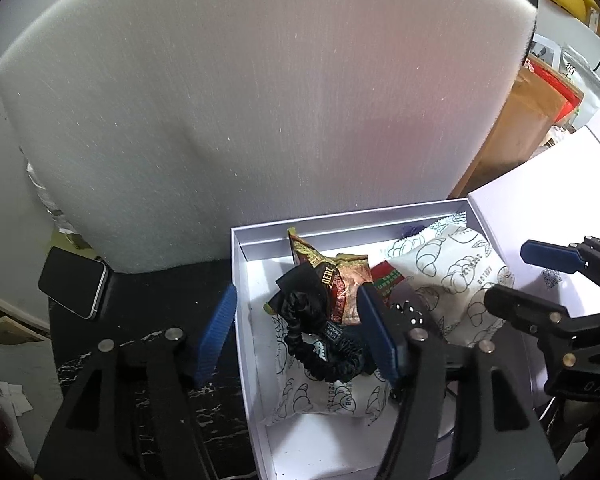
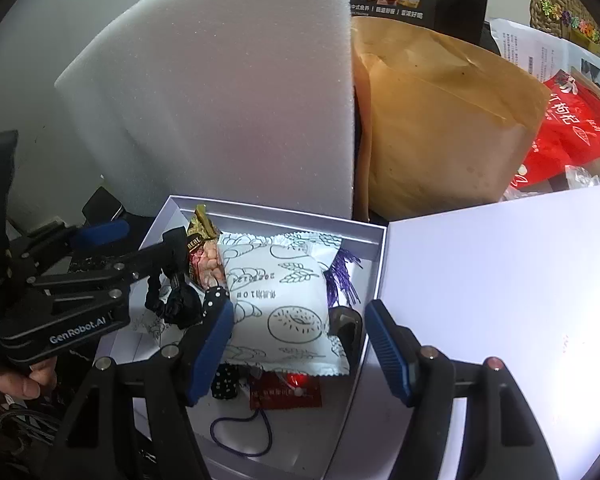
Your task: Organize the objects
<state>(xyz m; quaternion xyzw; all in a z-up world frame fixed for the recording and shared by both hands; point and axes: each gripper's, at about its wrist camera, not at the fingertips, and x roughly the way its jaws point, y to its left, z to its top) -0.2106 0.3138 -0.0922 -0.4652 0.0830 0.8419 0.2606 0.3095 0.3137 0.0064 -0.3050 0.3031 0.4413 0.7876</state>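
Both tongs (image 1: 296, 336) (image 2: 300, 344) hang open over the white box (image 1: 244, 320).

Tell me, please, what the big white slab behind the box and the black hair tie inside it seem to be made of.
White slab: probably soft foam, matte, with a fine porous grain. Black hair tie: apparently satin-like fabric, glossy, gathered in ruffles.

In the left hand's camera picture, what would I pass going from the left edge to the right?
Black phone → black scrunchie in the white box → bread-print packet → the other gripper.
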